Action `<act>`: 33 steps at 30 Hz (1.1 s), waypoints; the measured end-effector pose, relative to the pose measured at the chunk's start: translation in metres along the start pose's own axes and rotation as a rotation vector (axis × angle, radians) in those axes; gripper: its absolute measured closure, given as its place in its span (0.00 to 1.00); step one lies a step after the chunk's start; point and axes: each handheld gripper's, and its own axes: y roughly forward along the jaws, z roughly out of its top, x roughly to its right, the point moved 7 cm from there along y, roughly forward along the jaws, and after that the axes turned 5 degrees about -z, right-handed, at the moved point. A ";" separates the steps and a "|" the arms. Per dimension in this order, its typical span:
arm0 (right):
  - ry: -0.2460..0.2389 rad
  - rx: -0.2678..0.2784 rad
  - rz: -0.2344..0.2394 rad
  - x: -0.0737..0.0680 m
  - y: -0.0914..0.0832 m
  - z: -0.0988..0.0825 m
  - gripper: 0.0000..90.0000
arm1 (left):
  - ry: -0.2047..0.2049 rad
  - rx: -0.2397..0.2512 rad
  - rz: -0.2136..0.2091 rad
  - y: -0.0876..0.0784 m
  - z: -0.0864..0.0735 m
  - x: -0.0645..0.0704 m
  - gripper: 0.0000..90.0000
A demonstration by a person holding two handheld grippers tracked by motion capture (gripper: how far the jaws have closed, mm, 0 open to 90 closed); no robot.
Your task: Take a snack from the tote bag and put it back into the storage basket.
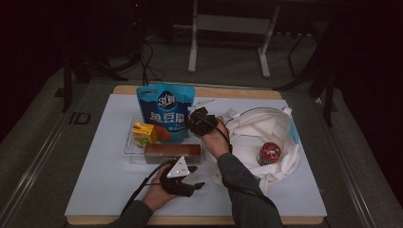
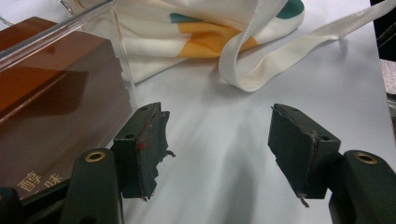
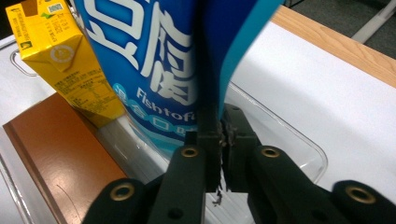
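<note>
A blue snack pouch [image 1: 164, 110] stands upright in a clear plastic tray [image 1: 129, 151]. My right gripper [image 1: 198, 121] is shut on the pouch's right edge; in the right gripper view the jaws pinch the pouch's side seam [image 3: 208, 93]. A yellow juice carton [image 1: 144, 133] stands to the left of the pouch, and a brown box [image 1: 172, 152] lies at the tray's front. My left gripper [image 1: 190, 178] stands open over the white mat just in front of the brown box [image 2: 51, 116], nothing between its fingers [image 2: 148, 140].
A white cloth tote bag [image 1: 266, 137] lies at the right with a red-lidded jar [image 1: 269, 153] on it. Its strap [image 2: 261, 60] loops ahead of my left gripper. The white mat [image 1: 95, 190] covers a wooden table; dark floor and furniture legs lie beyond.
</note>
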 end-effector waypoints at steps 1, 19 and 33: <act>-0.003 -0.001 0.000 0.001 0.000 0.000 0.94 | -0.002 0.002 0.000 0.000 0.000 0.000 0.40; -0.091 -0.024 0.011 0.004 -0.031 -0.004 0.78 | -0.005 -0.001 -0.002 0.000 0.000 -0.001 0.40; -0.104 -0.015 -0.020 0.019 -0.058 -0.011 0.76 | -0.010 -0.002 -0.009 0.001 0.000 0.000 0.40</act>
